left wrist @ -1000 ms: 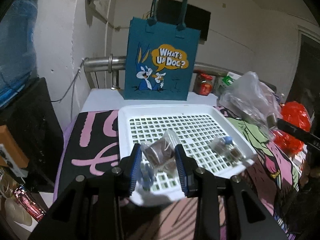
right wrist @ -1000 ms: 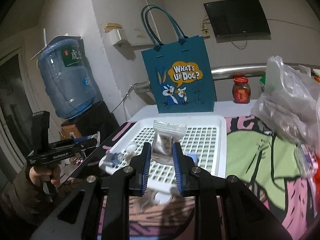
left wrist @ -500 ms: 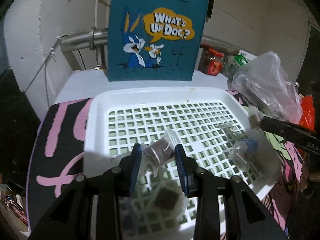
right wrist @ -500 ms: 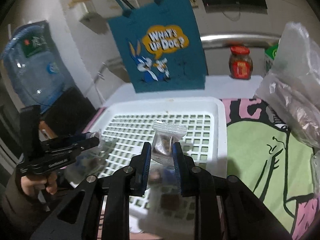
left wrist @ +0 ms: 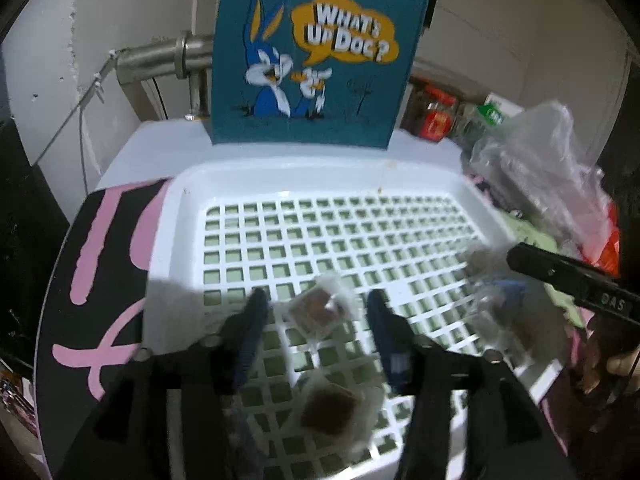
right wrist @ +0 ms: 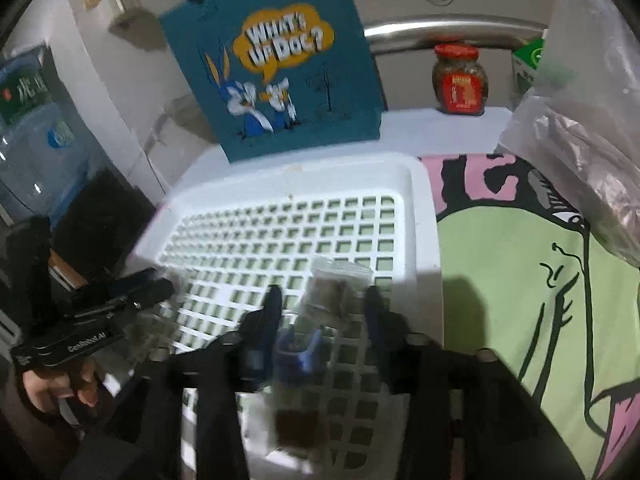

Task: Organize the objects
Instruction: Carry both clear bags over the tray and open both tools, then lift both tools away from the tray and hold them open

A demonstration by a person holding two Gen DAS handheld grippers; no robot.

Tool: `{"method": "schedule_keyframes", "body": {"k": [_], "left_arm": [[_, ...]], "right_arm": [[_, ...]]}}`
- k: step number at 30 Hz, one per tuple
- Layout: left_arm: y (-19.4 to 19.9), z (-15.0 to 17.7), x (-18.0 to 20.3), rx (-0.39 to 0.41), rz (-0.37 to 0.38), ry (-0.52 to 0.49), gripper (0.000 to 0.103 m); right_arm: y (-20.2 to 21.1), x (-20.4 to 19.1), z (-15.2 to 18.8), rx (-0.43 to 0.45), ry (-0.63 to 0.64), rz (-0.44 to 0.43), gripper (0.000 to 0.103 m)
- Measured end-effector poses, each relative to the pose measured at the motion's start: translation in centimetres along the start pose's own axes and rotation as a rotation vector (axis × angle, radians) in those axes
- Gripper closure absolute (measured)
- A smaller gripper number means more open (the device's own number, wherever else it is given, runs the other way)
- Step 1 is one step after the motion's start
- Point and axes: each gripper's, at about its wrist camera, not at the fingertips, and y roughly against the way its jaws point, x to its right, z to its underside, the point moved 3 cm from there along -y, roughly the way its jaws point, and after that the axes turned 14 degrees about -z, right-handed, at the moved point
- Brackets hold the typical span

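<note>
A white lattice tray (left wrist: 280, 176) (right wrist: 424, 240) lies on the cartoon cloth. My left gripper (left wrist: 316, 312) hovers low over the tray's near part, its jaws opening. A clear snack packet (left wrist: 318, 312) with a brown piece sits loose between them, gaps on both sides. Another brown packet (left wrist: 332, 404) lies in the tray below it. My right gripper (right wrist: 322, 308) is over the tray's near right part, jaws also opening, with a clear packet (right wrist: 334, 292) free between them. A blue-ended packet (right wrist: 298, 352) and a brown one (right wrist: 296, 424) lie under it.
A teal cartoon tote bag (left wrist: 312, 60) (right wrist: 280, 64) stands behind the tray. A red-lidded jar (right wrist: 460, 80) and a big clear plastic bag (right wrist: 580, 140) are at the right. A water bottle (right wrist: 28, 128) stands at the left. A hand (right wrist: 60, 388) holds the other gripper.
Both grippers moved forward and down over the tray with their packets. Their jaws, shut on the packets before, have now spread, and the packets sit loose between them.
</note>
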Motion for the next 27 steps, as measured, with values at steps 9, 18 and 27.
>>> {"method": "schedule_keyframes", "body": {"k": [9,18,27], "left_arm": [[7.2,1.0,-0.5,0.143,0.017,-0.001,0.032],[12.6,3.4,-0.9,0.266,0.020,-0.002,0.029],[14.6,5.7,0.2,0.293,0.018,-0.019,0.029]], "right_arm": [[8.4,-4.5,0.5,0.224,0.076,-0.084,0.031],[13.6,-8.3,3.3,0.353,0.192,-0.098,0.022],[15.8,-9.9,6.0,0.412,0.249,-0.072,0.014]]}}
